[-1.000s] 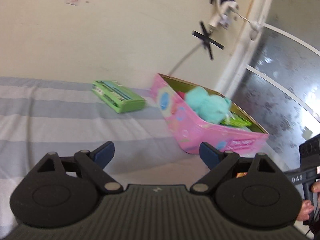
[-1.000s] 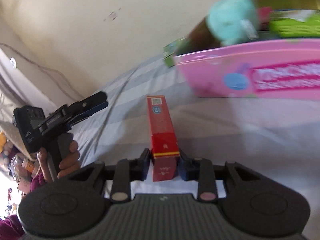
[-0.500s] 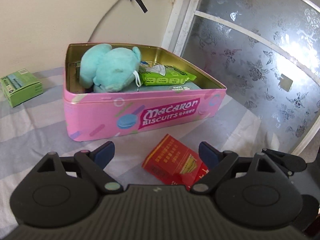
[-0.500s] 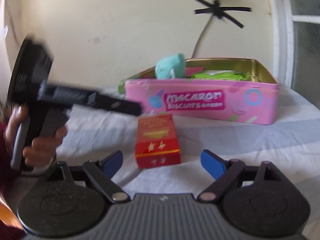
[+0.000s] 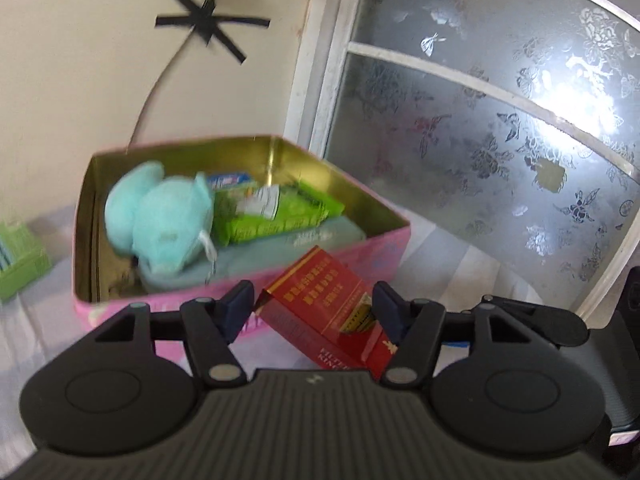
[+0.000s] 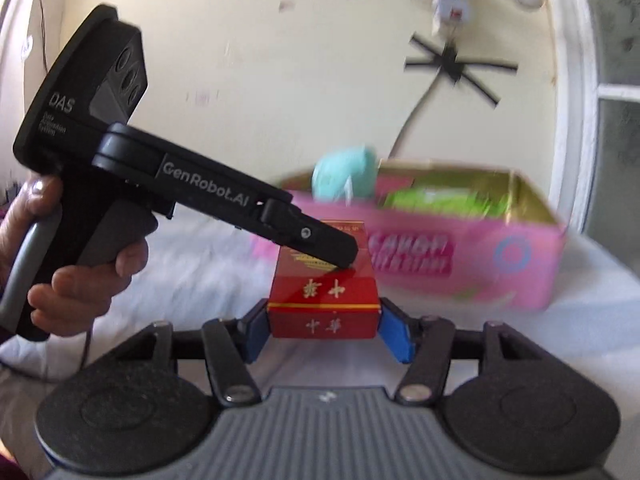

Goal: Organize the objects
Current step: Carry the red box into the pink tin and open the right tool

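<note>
While both sets of jaws close in, we see the red carton (image 6: 323, 305) between the right gripper (image 6: 323, 328) pads, left gripper (image 5: 314, 312) straddling its other end, contact unclear through blur, pink tin (image 6: 480, 264) just behind it on the bedsheet (image 6: 600, 320).

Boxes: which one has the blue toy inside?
The big pink tin holds it; the red box is closed, and the green box sits apart.
</note>
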Demonstrator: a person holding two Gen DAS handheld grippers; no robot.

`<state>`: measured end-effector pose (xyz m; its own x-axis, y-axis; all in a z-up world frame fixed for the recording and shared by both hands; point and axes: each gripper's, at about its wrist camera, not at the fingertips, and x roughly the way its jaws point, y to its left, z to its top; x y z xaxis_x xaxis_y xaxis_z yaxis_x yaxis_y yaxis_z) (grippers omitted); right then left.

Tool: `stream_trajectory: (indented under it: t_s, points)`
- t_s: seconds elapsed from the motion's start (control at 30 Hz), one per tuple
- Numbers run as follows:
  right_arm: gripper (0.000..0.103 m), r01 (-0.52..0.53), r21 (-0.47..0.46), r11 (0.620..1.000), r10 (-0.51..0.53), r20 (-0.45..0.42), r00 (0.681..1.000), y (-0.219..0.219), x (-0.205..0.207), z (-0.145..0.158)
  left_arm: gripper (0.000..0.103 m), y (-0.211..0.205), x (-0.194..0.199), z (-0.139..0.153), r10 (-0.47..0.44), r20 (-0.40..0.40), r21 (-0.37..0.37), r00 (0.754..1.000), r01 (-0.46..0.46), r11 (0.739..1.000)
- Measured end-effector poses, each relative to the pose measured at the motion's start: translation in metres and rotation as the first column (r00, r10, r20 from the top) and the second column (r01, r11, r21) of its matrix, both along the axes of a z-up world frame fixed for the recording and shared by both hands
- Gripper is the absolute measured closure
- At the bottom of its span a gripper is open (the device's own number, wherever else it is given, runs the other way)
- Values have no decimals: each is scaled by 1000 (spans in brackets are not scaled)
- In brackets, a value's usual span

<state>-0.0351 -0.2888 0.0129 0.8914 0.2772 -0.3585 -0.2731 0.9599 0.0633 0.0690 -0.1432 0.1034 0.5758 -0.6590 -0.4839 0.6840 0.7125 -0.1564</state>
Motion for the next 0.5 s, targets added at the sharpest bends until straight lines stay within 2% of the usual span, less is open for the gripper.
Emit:
stream_trajectory:
  t_s: [0.1,0.2,0.33,0.5]
  points:
    - [46,46,13,999,-47,68,997,-15,20,18,36,-28,23,21,7,59,17,998,-8,1000]
    - [46,89,-1,996,-89,89,992,-28,52,28,36,-54,56,29,26,50,6,998,-26,1000]
    - [46,102,-16,995,-101,48,994,-52,103,34,35,-80,102,27,52,-3,-8,999,-52,999]
    - [46,98,-56,994,-100,-33,994,-69,159,28,34,-102,152,9,124,-92,-20,988,-126,992]
